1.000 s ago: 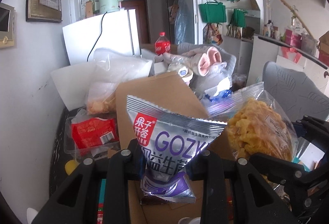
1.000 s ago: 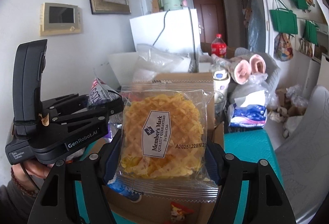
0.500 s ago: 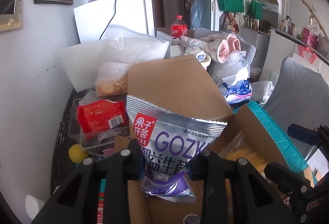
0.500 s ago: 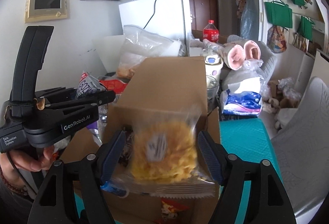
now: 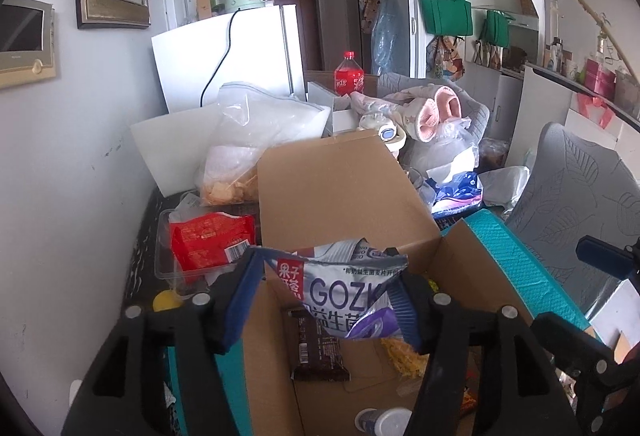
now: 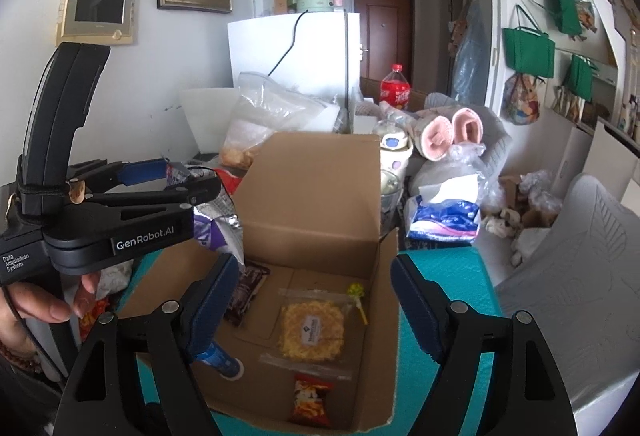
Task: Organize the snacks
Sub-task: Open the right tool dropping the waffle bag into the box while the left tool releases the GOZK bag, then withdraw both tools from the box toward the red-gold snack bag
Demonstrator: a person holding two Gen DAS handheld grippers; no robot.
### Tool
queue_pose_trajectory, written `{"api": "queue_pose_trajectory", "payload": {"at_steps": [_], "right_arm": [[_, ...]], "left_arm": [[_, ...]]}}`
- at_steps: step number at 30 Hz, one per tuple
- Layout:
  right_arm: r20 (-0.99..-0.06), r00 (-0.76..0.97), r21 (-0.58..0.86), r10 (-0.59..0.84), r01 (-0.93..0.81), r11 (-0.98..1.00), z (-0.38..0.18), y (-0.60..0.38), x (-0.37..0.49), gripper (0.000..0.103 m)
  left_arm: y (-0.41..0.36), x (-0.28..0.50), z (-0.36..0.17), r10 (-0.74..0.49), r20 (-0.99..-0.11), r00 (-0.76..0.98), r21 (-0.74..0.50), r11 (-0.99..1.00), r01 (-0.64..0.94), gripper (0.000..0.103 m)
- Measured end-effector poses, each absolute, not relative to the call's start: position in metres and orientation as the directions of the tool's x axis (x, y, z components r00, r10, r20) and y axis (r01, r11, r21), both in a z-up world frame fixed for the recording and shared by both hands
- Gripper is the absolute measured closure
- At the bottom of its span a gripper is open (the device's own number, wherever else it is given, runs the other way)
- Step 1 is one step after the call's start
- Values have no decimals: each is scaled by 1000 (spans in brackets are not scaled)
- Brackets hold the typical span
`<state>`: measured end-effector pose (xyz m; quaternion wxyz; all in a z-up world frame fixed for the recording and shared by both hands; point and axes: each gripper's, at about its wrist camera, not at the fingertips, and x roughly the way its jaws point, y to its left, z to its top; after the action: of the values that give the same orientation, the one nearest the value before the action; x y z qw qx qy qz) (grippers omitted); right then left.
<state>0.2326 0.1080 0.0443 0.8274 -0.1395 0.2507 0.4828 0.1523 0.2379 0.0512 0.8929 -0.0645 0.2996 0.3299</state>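
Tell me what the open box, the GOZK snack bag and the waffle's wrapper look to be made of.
Box: plain brown cardboard, matte, with creased flaps and a raw cut edge.
GOZK snack bag: probably metallised plastic foil; silvery, glossy, sharply crinkled.
Waffle wrapper: clear, shiny plastic film, since the yellow waffle shows through it.

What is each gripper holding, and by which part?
Right gripper: nothing. Left gripper: its jaws have just been opening; the GOZK snack packet sits loose between them.
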Motion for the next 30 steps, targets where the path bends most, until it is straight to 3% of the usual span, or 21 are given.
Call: {"api": "queue_pose_trajectory", "payload": {"at_steps": [7,9,11,30], "right_arm": [[-516,435,-3,738,-862,507,64,90,220,24],[-504,446,-12,740,-860,510,70,85,215,24],[-495,458,-21,738,-856,517,76,80,211,24],[-439,538,-42,720,-813,581,95,19,186,22]], "left_arm": [[224,143,69,561,-558,611,89,773,-627,38],[220,139,76,569,-541,620,88,771,-631,15],[215,135,83,585,-515,627,91,764,-639,2],[145,112,92,497,-481,722,109,851,-513,2]]}}
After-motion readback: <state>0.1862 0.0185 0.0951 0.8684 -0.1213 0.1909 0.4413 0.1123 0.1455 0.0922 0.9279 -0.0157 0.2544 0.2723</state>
